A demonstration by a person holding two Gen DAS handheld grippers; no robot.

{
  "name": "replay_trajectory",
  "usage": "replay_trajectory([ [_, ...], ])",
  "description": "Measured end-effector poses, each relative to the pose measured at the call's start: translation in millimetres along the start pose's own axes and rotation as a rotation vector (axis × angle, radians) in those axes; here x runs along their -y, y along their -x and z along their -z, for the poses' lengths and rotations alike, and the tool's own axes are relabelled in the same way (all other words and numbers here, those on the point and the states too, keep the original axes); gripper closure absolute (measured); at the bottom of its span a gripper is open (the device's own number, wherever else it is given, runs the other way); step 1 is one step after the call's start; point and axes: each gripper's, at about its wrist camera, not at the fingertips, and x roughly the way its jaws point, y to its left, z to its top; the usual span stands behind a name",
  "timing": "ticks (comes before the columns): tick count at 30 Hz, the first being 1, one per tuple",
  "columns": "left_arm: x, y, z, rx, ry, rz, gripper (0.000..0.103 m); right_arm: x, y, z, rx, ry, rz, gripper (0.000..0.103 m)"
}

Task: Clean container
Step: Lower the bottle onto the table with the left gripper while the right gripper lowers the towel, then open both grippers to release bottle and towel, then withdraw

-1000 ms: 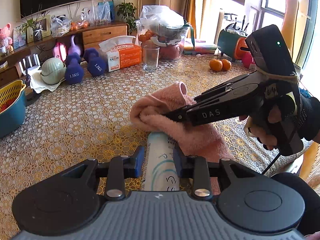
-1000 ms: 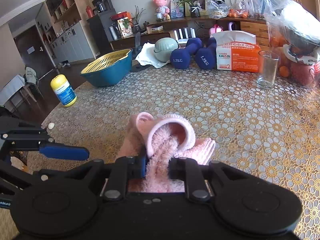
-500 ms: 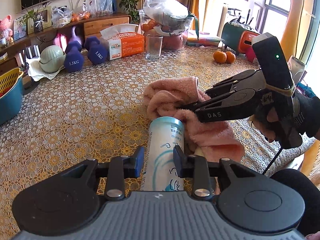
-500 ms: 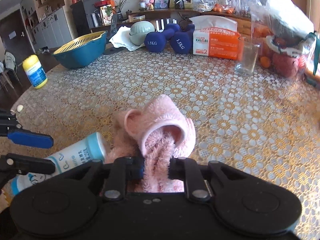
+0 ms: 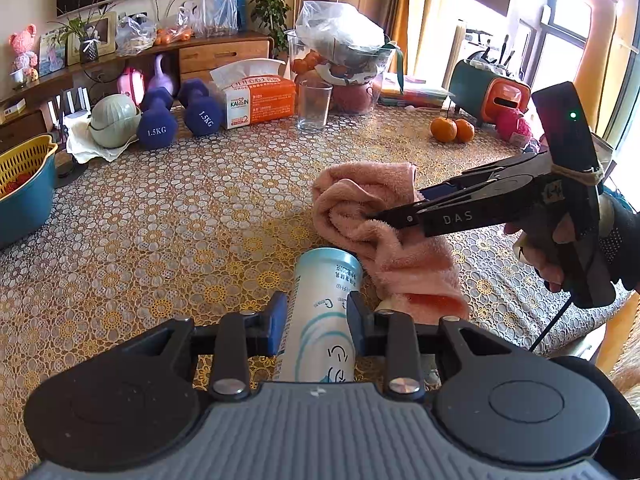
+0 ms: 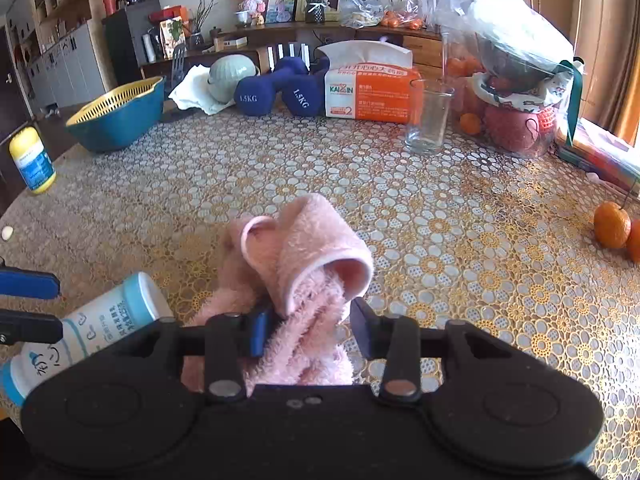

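- The table [image 5: 168, 216] fills most of both views. It wears a gold and white lace cloth with round flower shapes all over.
- The left gripper [image 5: 316, 316] sits at the bottom middle of the left wrist view. Its blue pads squeeze the white and light blue container [image 5: 326, 304], which points away up the frame.
- In the right wrist view the container [image 6: 96, 328] lies at the lower left.
- The right gripper [image 6: 308, 320] is at the bottom middle of its own view. Its jaws are opening. The pink towel [image 6: 304, 264] hangs between them, and the pads no longer press it.
- In the left wrist view the towel [image 5: 376, 224] is bunched just past the container's far end and touches it. The black right gripper [image 5: 374, 214] comes in from the right, with a person's hand [image 5: 560, 248] around its handle.
- Far across the table stand two blue dumbbells [image 5: 176, 116], an orange and white tissue box [image 5: 256, 98] and an empty glass [image 5: 314, 106], in the upper middle.
- Two oranges [image 5: 452, 130] sit at the upper right of the left wrist view.
- A blue bowl with a yellow strainer [image 6: 120, 116] is at the left of the right wrist view. A yellow and blue bottle [image 6: 34, 162] stands at the far left edge.
- Behind the table runs a long wooden shelf [image 5: 216, 50] with plants, bags and a pink toy bear [image 5: 24, 50].
- Bright windows with curtains are at the upper right of the left wrist view.
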Motion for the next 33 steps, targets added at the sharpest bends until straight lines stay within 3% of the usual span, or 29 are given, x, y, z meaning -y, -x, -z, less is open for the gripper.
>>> replay_trajectory([
  [2, 3.6, 4.0, -0.3, 0.005, -0.003, -0.007, 0.07, 3.4, 10.5, -0.3, 0.019, -0.024, -0.005, 0.052],
  [8, 17.2, 21.6, 0.1, 0.039, -0.014, -0.028, 0.05, 3.7, 48.9, 5.8, 0.071, -0.052, -0.035, 0.047],
  [12, 24.2, 32.5, 1.1, 0.056, -0.011, -0.042, 0.048, -4.6, 75.5, 13.2, 0.113, -0.056, -0.067, 0.041],
  [16, 30.4, 43.1, 6.3, 0.071, -0.01, -0.063, 0.039, -17.1, 98.4, 20.9, 0.149, -0.052, -0.096, 0.037],
  [22, 35.1, 58.2, 16.0, 0.092, 0.008, -0.082, 0.028, -34.0, 126.4, 34.3, 0.202, -0.056, -0.121, 0.018],
  [25, 36.5, 66.1, 20.3, 0.105, 0.019, -0.095, 0.02, -41.8, 138.6, 40.9, 0.231, -0.042, -0.111, 0.011],
  [29, 36.6, 75.1, 26.1, 0.12, 0.031, -0.103, 0.018, -50.8, 151.7, 49.2, 0.261, -0.037, -0.096, 0.002],
  [33, 37.6, 84.7, 31.2, 0.144, 0.035, -0.117, 0.009, -58.0, 159.7, 55.5, 0.286, -0.036, -0.082, 0.001],
])
